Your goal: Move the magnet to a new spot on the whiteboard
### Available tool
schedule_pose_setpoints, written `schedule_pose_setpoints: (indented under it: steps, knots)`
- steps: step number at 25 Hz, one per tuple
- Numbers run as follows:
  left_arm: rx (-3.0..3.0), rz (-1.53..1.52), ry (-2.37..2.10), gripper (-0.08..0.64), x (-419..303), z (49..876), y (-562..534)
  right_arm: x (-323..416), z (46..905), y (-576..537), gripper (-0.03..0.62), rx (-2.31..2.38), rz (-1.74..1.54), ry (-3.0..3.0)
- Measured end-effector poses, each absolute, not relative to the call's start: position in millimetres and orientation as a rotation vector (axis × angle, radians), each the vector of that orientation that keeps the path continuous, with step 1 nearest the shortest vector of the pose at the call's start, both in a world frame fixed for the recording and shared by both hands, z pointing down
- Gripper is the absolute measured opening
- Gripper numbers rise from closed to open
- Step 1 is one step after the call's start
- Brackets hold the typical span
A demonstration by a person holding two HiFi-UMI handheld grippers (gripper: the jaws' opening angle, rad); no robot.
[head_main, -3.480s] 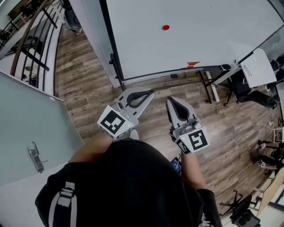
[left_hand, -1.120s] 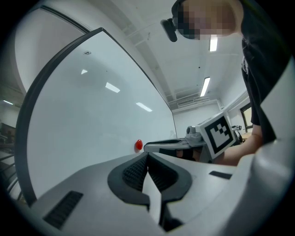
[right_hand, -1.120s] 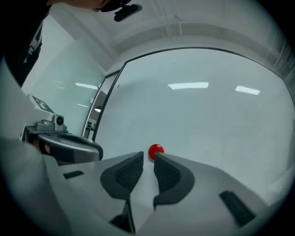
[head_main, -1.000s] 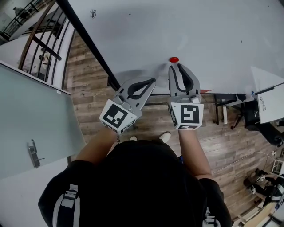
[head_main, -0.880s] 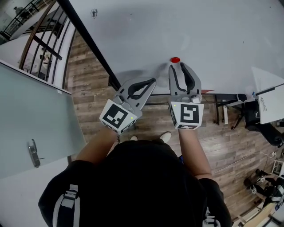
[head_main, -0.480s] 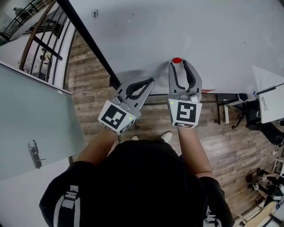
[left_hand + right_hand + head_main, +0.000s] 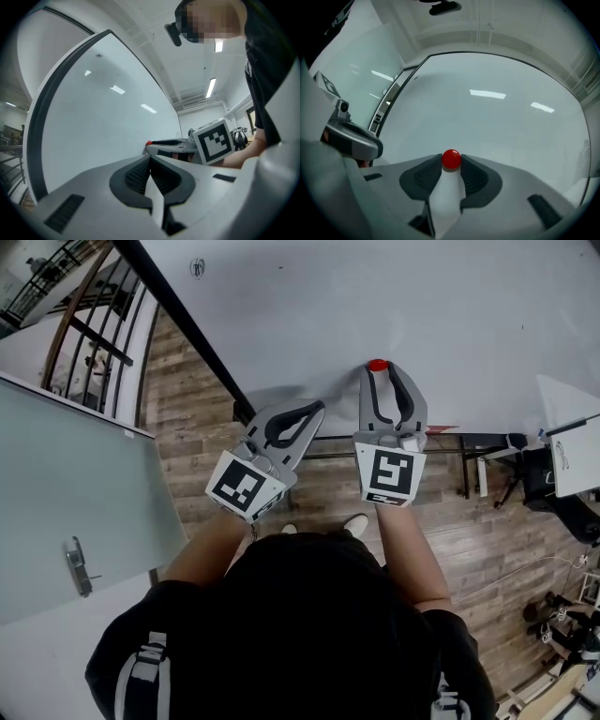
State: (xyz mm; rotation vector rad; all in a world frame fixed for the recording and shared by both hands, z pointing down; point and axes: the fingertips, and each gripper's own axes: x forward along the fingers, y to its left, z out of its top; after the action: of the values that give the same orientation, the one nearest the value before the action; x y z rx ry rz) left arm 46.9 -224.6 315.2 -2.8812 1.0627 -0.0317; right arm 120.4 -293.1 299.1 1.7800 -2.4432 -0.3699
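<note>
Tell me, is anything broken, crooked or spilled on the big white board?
Nothing stands out. The whiteboard looks undamaged, and the red magnet sits between the jaws of the right hand-held gripper, which are closing on it.

The whiteboard (image 7: 309, 306) is a big white surface with a dark frame (image 7: 183, 329) along its left edge. On it sits only one thing, a small round red magnet (image 7: 377, 365), low on the board and near its bottom edge. A tiny dark mark (image 7: 196, 268) is drawn near the upper left corner. The rest of the surface is plain, with some light reflections. Below the board is the floor (image 7: 187, 437) of brown wooden planks. On the floor stand the black legs of the board's stand (image 7: 466, 468), a black office chair (image 7: 553, 493) at the right, and the person's light shoe (image 7: 354, 523)
</note>
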Motion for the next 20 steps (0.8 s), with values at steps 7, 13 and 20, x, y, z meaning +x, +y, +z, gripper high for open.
schedule_pose_setpoints:
  steps: [7,13,20]
  knots:
    - [-2.884,-0.031,1.070,0.005,44.7,316.8,-224.5,120.2,299.4,-292.9,0.120,1.785,-0.351,-2.455]
    - [-2.886,-0.036,1.071,0.005,45.0,317.4,-223.2,119.4,298.0,-290.8,0.117,1.753,-0.348,-2.473]
    - [-2.883,-0.028,1.057,0.005,47.8,313.9,-218.8,112.5,289.7,-272.2,0.117,1.694,-0.393,-2.522]
